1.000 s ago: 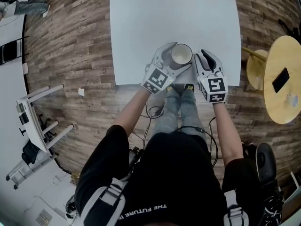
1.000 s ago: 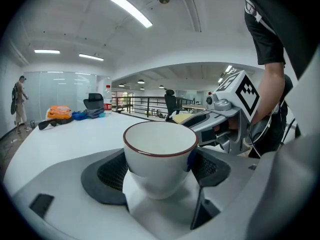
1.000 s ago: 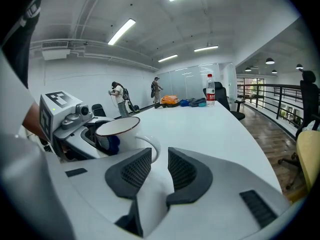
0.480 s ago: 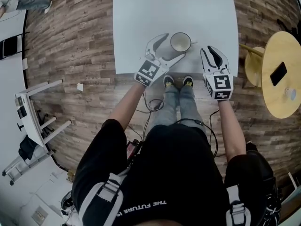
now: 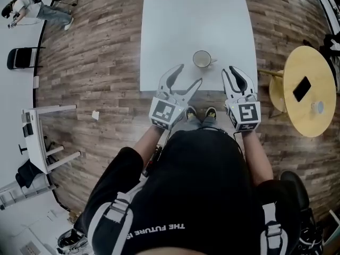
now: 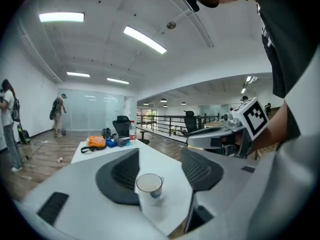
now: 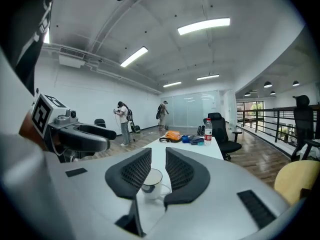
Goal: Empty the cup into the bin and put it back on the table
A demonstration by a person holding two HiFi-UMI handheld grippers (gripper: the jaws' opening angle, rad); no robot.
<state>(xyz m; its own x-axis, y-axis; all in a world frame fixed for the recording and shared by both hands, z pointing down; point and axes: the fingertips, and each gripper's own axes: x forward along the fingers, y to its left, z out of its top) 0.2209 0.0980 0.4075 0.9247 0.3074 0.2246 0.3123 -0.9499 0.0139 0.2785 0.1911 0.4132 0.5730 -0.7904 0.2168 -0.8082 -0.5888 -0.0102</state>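
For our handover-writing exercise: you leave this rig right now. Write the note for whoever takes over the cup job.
Left gripper: open, nothing between its jaws, which have just been closing a little.
Right gripper: open, empty; its jaws have just been opening slightly.
Cup: upright on the table near its front edge, just beyond both grippers, touched by neither; looks empty.
Bin: not in view.
Done: cup stands on the table. Left: probably nothing; confirm it was emptied.

Head view overhead; gripper views level, close; cup [image 5: 202,59] in all
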